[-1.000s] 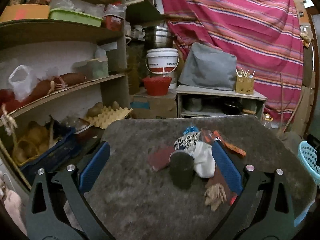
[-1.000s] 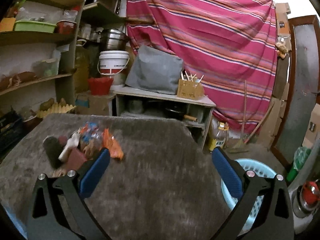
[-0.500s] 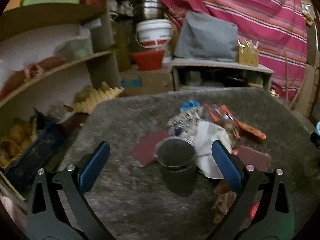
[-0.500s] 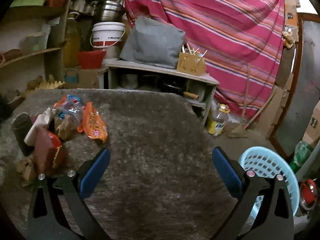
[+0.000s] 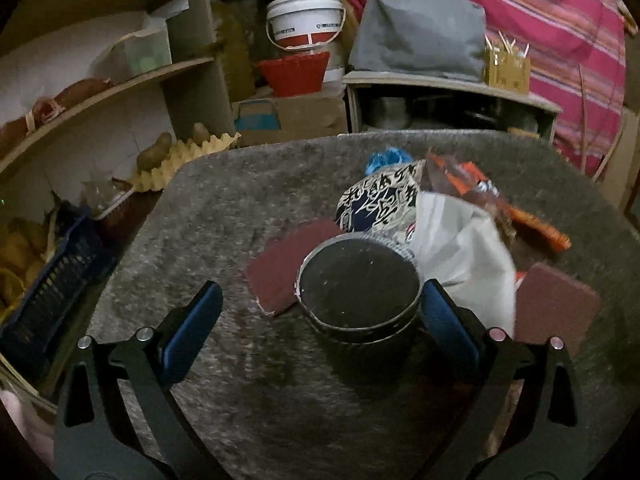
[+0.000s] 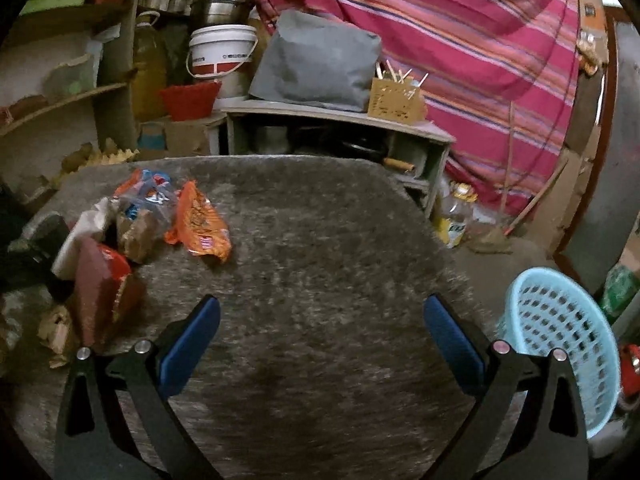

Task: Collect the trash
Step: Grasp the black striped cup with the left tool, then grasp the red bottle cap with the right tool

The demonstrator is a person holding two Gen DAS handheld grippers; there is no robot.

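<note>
A black cup stands upright on the grey rug-covered table, at the near edge of a trash pile. The pile holds a white bag, a patterned wrapper, an orange wrapper and two maroon sheets. My left gripper straddles the cup and its jaws are closing. The right finger is at the cup's side, while the left finger stands well clear of it. My right gripper hangs open over bare rug, with the orange wrapper up to its left.
A light blue basket sits low beyond the table's right edge. Shelves with a blue crate and an egg tray line the left. A white bucket, a red bowl and a low cabinet stand behind.
The left gripper came down and forward, so the black cup now sits between its fingers. The right gripper sank toward the rug and tilted down, showing more of the basket.
</note>
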